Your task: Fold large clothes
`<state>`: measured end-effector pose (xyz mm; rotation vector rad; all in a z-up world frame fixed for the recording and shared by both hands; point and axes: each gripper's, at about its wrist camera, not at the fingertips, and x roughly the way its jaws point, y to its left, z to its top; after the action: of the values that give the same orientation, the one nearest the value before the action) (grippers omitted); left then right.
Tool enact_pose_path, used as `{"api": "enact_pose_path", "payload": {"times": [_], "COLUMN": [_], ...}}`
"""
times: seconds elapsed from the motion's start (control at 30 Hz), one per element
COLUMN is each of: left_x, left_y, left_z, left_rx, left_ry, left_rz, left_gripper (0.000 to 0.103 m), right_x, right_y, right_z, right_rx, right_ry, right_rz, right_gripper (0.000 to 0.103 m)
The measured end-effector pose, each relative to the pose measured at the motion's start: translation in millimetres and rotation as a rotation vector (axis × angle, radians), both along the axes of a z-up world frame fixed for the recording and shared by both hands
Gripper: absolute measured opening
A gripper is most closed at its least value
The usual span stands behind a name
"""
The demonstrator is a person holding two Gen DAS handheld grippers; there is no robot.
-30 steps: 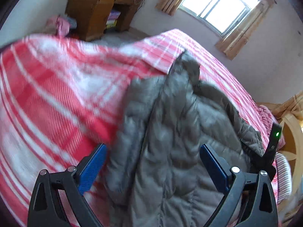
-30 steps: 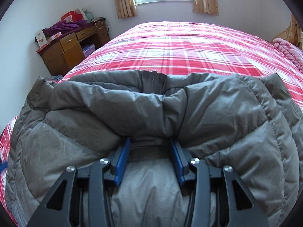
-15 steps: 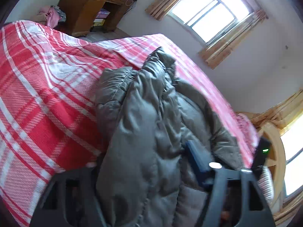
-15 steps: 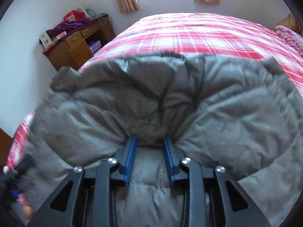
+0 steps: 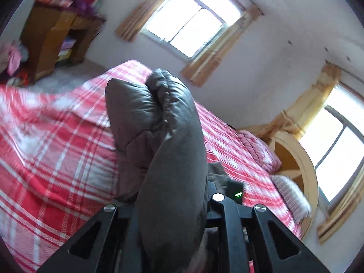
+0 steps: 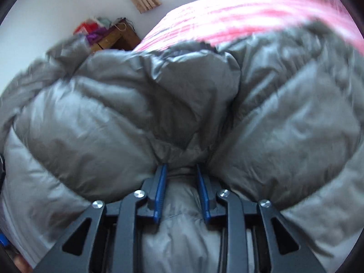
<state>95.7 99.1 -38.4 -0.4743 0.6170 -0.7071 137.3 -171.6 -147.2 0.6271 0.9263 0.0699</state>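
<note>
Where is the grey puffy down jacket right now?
The grey puffy down jacket is clamped in both grippers, bunched up centre-frame above the red plaid bedspread.

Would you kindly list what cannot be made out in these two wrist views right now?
- Left wrist view: the left gripper fingertips are buried under the grey puffer jacket bunched between them.
- Left wrist view: the jacket's lower part is cut off by the bottom edge.
- Right wrist view: the plaid bedspread pattern is smeared by motion blur.
- Right wrist view: the right gripper fingertips sink into jacket folds; the sleeves and hem cannot be told apart.
</note>
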Motion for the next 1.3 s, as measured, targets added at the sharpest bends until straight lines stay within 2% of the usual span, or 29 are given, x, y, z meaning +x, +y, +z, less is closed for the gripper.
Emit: {"api": "enact_pose_path", "payload": {"times": [0.1,0.2,0.3,0.4,0.6,0.63,0.67,0.73,0.83,1.03,1.1,1.13,1.17,1.3], "left_x": [-18,-27,-36,-47,-57,-59,-64,-70,-79,-99,-102,-102,-101,-104], "left_y": [0,-5,-13,-44,-118,-129,-144,-166,-193,-225,-228,-228,-227,-220], "left_z": [21,33,37,34,4,-1,-9,-23,-46,-87,-94,-97,-99,-99], "left_rx": [0.081,0.197,0.235,0.315,0.456,0.478,0.509,0.564,0.641,0.746,0.744,0.736,0.729,0.700], "left_ry": [-0.059,-0.120,-0.153,-0.204,-0.240,-0.247,-0.257,-0.268,-0.272,-0.321,-0.329,-0.329,-0.328,-0.316], "left_rz": [-0.013,0.011,0.001,-0.040,-0.166,-0.183,-0.207,-0.247,-0.287,-0.359,-0.373,-0.379,-0.382,-0.388], "left_gripper": [0.015,0.015,0.015,0.015,0.015,0.015,0.015,0.015,0.015,0.015,0.015,0.015,0.015,0.016], "right_x": [-6,0,2,-16,-90,-103,-114,-135,-157,-174,-169,-170,-162,-134], "right_y": [31,67,72,43,-69,-86,-100,-126,-158,-183,-175,-175,-173,-162], "right_z": [-7,-11,-6,7,40,43,45,48,46,41,44,47,49,46], "right_rx": [0.194,0.363,0.387,0.420,0.308,0.270,0.237,0.178,0.147,0.120,0.135,0.139,0.134,0.101], "right_ry": [-0.011,-0.002,0.012,-0.021,-0.147,-0.158,-0.164,-0.170,-0.181,-0.177,-0.186,-0.190,-0.196,-0.177], "right_rz": [0.028,0.147,0.203,0.206,0.020,-0.019,-0.050,-0.105,-0.144,-0.146,-0.115,-0.091,-0.058,0.012], "right_gripper": [0.032,0.031,0.031,0.031,0.036,0.042,0.053,0.066,0.068,0.068,0.077,0.089,0.097,0.098]}}
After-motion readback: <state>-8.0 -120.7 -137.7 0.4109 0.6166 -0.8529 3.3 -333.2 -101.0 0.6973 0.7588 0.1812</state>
